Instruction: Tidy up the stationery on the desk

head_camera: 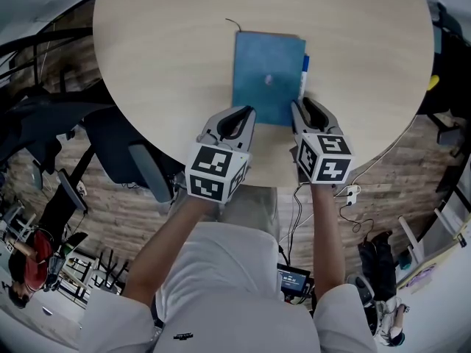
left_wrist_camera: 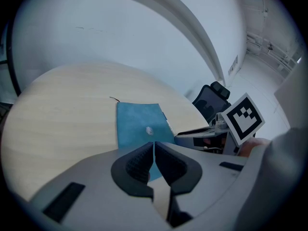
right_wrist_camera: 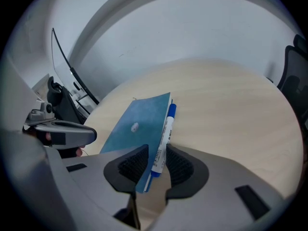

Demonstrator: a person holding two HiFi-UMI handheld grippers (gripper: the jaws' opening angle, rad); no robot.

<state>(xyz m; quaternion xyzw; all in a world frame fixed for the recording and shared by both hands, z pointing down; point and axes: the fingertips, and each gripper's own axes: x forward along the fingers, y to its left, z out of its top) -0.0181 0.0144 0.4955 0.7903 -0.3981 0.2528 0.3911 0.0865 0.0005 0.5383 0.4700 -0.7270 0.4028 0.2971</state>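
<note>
Standing on wood-plank floor: round pale desk

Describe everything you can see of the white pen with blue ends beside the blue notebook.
The white pen with blue ends looks like plastic: a white barrel with small print, a blue cap at the far end and a blue tip at the near end. It lies flat on the pale wooden round table, close along the right edge of the blue notebook. Its near end sits between the open jaws of the right gripper; I cannot tell whether a pad touches it.
</note>
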